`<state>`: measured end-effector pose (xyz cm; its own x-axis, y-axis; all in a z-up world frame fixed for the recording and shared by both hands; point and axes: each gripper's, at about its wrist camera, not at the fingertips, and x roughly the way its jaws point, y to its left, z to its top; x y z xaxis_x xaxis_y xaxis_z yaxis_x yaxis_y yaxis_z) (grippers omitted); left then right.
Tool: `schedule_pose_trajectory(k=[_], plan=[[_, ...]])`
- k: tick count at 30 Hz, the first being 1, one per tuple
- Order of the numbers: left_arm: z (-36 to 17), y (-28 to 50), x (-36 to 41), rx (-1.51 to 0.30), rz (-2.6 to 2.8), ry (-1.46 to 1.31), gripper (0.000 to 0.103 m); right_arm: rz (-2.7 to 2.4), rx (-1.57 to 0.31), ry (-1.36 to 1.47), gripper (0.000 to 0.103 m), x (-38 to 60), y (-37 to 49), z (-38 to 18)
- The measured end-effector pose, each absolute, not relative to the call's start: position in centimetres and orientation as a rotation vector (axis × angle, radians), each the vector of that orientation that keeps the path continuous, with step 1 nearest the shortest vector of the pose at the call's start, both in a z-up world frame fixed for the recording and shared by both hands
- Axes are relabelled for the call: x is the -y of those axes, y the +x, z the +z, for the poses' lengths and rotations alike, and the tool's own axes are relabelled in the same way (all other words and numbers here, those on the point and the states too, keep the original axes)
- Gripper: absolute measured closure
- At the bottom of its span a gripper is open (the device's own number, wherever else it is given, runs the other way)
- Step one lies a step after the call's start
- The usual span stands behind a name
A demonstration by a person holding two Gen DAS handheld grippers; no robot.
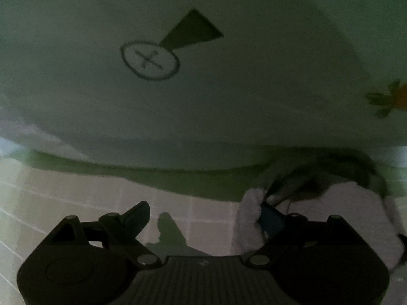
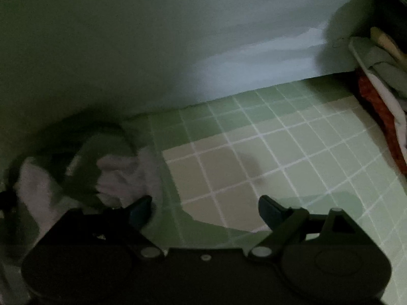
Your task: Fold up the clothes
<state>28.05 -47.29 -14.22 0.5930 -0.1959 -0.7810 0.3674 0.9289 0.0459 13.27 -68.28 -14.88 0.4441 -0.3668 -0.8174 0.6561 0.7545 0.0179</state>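
Looking far off to the right of the right gripper (image 2: 204, 207), there is a dark box (image 2: 391, 5) that seems to be a bin, though the picture is too dim to be sure. Inside it sit piled clothes (image 2: 381, 86): something grey-green on top, then white cloth, then a red bumpy layer. Only the right wrist view shows this box. Only the left wrist view shows a big pale sheet (image 1: 229, 96) ahead of the left gripper (image 1: 203, 216), with a drawn circle mark (image 1: 150, 60) that has a cross inside and a dark wedge shape beside it, and a small orange flower print (image 1: 391, 97) at the far right. Both views show the fluffy white and dark garment (image 1: 315, 193) lying crumpled on the green mat (image 2: 279, 152) with its white grid lines. The garment looks soft and fuzzy. It lies by the left gripper's right fingertip and by the right gripper's left fingertip. Both grippers have their jaws spread wide and hold nothing.
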Motion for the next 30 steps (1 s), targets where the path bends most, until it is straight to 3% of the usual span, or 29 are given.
schedule_pose_trajectory(k=[9,20,30], plan=[[-11.5,26.5,42.4,-0.782,-0.196,0.092,0.011,-0.708,-0.911,0.139,0.013,67.3,12.5,-14.1],[-6.1,19.0,35.4,-0.593,-0.198,0.0,0.011,-0.755,-0.65,-0.085,0.014,61.8,6.0,-7.8],[-6.5,11.6,27.6,-0.624,-0.198,-0.095,0.011,-0.732,-0.522,-0.171,0.014,55.8,-3.1,-5.2]])
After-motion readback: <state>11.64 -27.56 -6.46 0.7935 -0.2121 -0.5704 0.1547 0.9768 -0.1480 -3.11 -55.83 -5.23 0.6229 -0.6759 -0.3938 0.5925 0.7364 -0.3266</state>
